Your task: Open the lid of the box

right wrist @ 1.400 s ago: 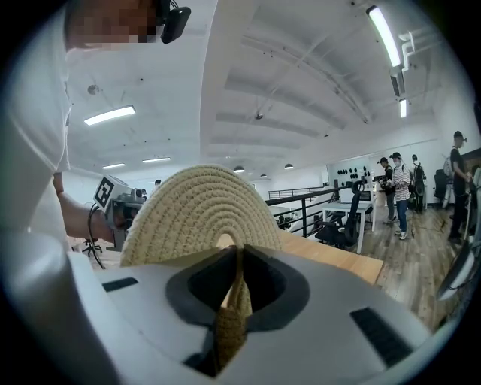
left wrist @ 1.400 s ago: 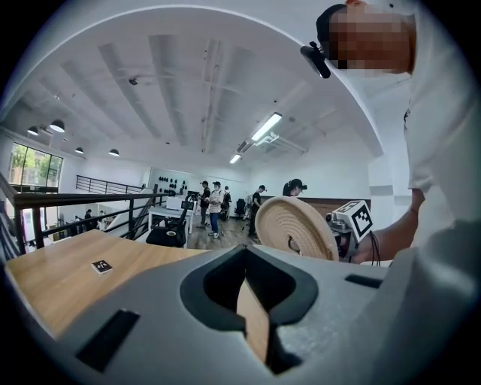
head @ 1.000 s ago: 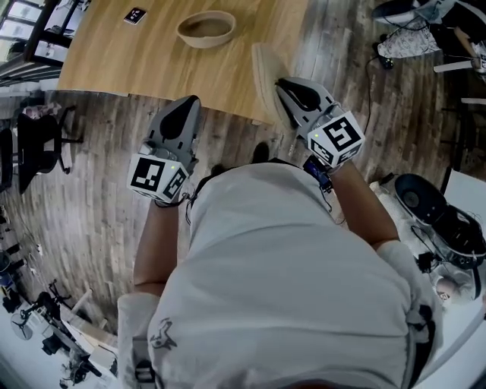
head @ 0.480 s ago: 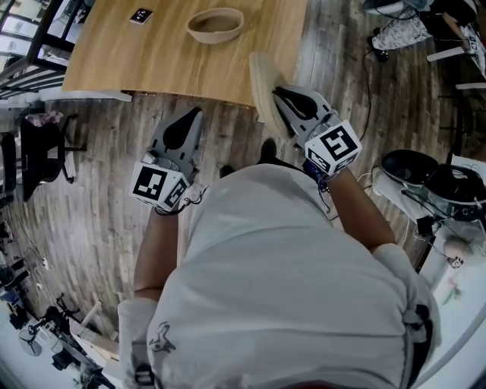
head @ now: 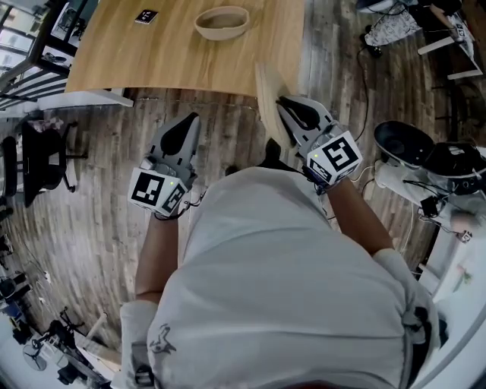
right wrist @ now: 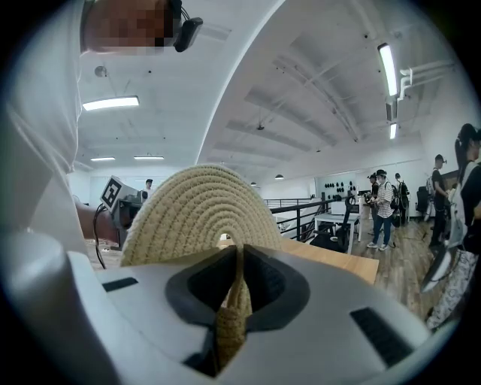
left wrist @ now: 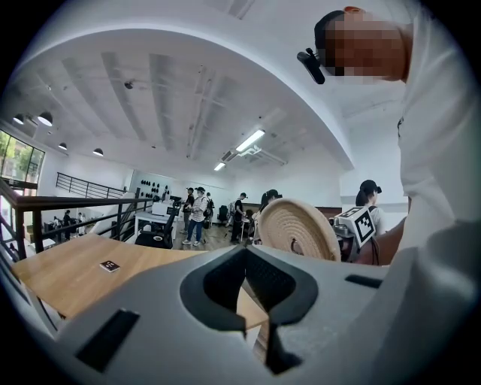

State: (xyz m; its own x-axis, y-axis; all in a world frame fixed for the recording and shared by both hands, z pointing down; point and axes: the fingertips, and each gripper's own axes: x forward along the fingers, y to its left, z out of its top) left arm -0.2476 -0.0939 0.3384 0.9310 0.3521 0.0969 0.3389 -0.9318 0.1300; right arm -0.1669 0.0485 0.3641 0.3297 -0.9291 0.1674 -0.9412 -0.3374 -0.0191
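My right gripper (head: 285, 104) is shut on a round woven rope lid (head: 267, 93), held on edge above the wooden floor, clear of the table's near edge. In the right gripper view the lid (right wrist: 197, 209) stands upright, its rim pinched between the jaws (right wrist: 231, 316). The open woven box (head: 222, 21), a shallow basket, stands at the far side of the wooden table (head: 152, 61). My left gripper (head: 189, 121) is shut with nothing in it, level with the right one; its closed jaws (left wrist: 269, 319) point at the table, with the lid (left wrist: 299, 228) off to their right.
A small black marker card (head: 146, 16) lies on the table left of the box. A black chair (head: 39, 150) stands at the left, and black equipment with cables (head: 425, 156) at the right. Several people stand far off (left wrist: 197, 214) beyond a railing.
Both grippers, and the lid with the right one, have drawn back from the table's near edge; the table and box now sit farther off in the head view.
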